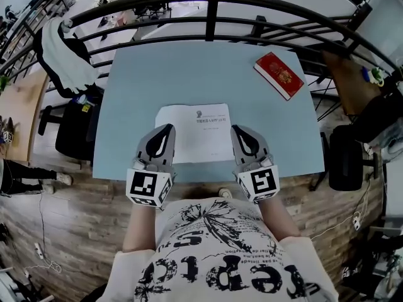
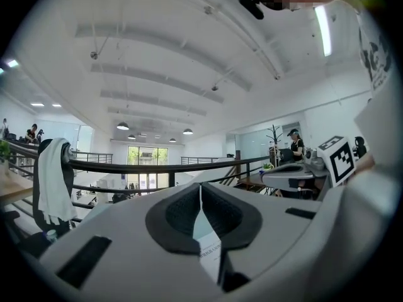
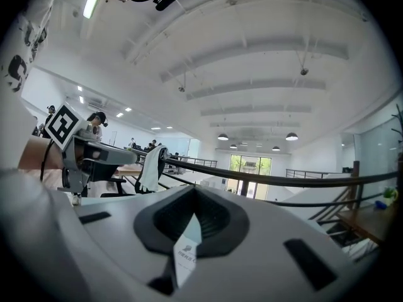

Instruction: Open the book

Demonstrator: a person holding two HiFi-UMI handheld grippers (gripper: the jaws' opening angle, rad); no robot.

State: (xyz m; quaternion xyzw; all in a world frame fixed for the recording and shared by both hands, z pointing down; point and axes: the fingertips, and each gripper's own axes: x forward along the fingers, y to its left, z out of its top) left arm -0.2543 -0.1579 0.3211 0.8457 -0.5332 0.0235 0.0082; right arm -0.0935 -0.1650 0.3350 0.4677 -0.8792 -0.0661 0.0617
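Observation:
A white book (image 1: 194, 131) lies flat on the light blue table (image 1: 126, 106), its printed front facing up, close to the table's near edge. My left gripper (image 1: 169, 129) hovers over the book's near left corner, and its jaws are shut with nothing between them. My right gripper (image 1: 237, 131) hovers at the near right corner, shut and empty too. In the left gripper view the fingertips meet (image 2: 201, 188), and a sliver of the book (image 2: 210, 251) shows below them. The right gripper view shows the same: closed tips (image 3: 194, 191) above a strip of the book (image 3: 186, 251).
A red book (image 1: 279, 74) lies at the table's far right corner. A black railing (image 1: 211, 8) runs behind the table. A chair with a white garment (image 1: 63, 52) stands at the left, another dark chair (image 1: 345, 156) at the right. The person's torso is against the near edge.

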